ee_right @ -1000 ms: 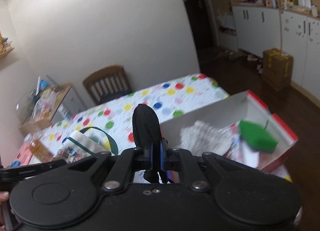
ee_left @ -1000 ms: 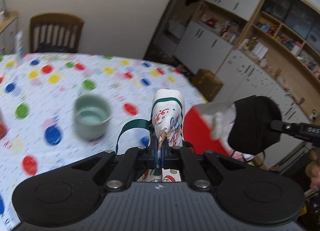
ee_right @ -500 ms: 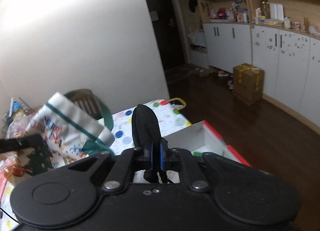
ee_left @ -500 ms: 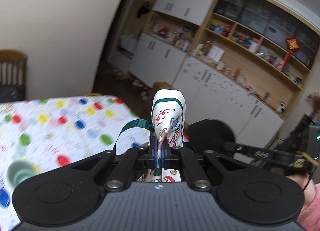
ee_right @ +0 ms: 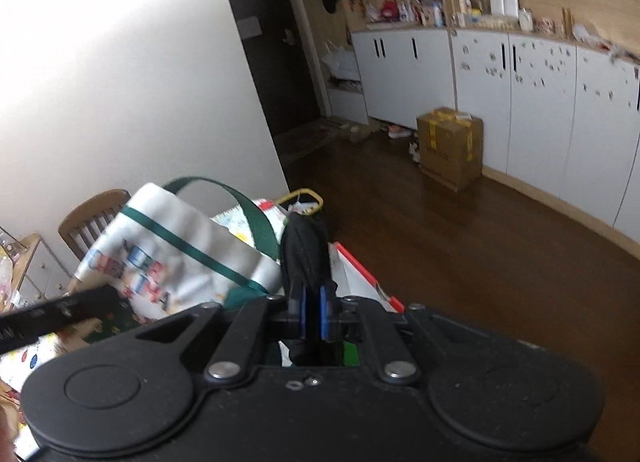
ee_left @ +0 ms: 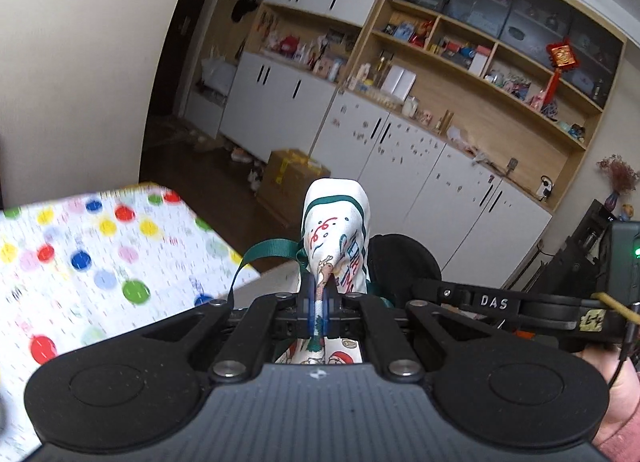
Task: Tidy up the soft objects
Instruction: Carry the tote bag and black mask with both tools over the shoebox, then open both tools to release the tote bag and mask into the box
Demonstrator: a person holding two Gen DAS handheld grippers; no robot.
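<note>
The left tongs [ee_left: 318, 312] pinch a printed cloth bag [ee_left: 336, 238] just beyond the worktop [ee_left: 100, 246] edge; beside it, the right tongs [ee_right: 313, 312] pinch a black pouch [ee_right: 304, 250].

Both grippers [ee_left: 318, 312] [ee_right: 312, 316] clamped shut

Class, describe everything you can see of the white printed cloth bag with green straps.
The white printed cloth bag looks like soft fabric, with green trim, colourful lettering and cartoon figures. A green strap loops free above it. The shut left gripper pinches its fabric, holding it bunched in the air beside the black item in the right gripper.
</note>
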